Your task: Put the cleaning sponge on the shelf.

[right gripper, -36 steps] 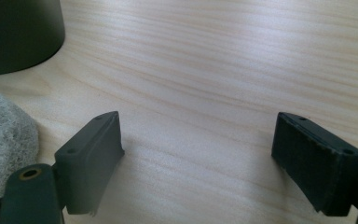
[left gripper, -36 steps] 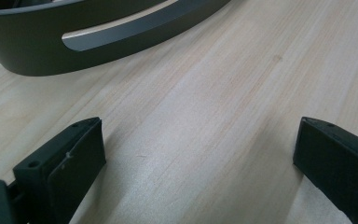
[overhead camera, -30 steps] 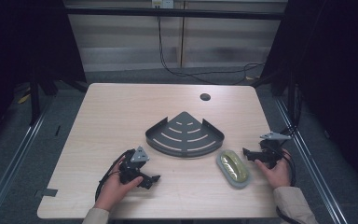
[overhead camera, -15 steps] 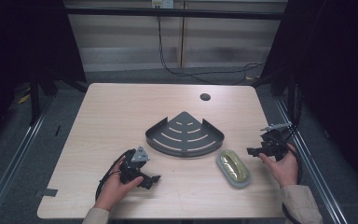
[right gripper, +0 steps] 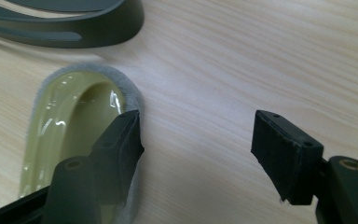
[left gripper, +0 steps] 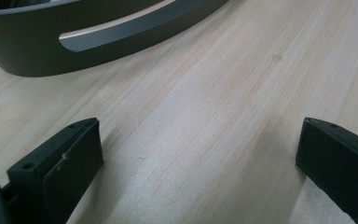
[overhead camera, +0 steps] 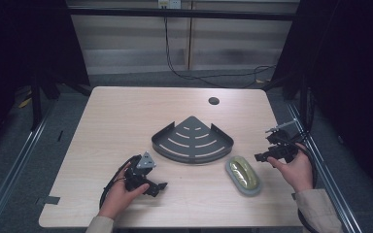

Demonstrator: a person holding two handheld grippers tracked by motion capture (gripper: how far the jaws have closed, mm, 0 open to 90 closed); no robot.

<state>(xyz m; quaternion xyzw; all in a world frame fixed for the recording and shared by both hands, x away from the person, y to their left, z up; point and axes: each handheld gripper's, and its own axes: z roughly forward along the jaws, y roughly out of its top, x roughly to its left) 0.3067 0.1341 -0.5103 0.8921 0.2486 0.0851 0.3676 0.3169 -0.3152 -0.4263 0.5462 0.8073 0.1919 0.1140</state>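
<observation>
Glossy yellow-green oval scrubber [overhead camera: 243, 174] w/ fuzzy grey rim lies flat on pale woodgrain table [overhead camera: 126, 121], just beside slotted dark metal wedge rack [overhead camera: 193, 141]. Right gripper [overhead camera: 267, 156] near it, jaws apart, just been closing, nothing between. Left gripper [overhead camera: 161, 186] jaws wide apart.

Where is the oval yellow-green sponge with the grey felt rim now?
In the high view the oval yellow-green sponge lies on the table's right side, just right of the dark metal corner shelf.
</observation>
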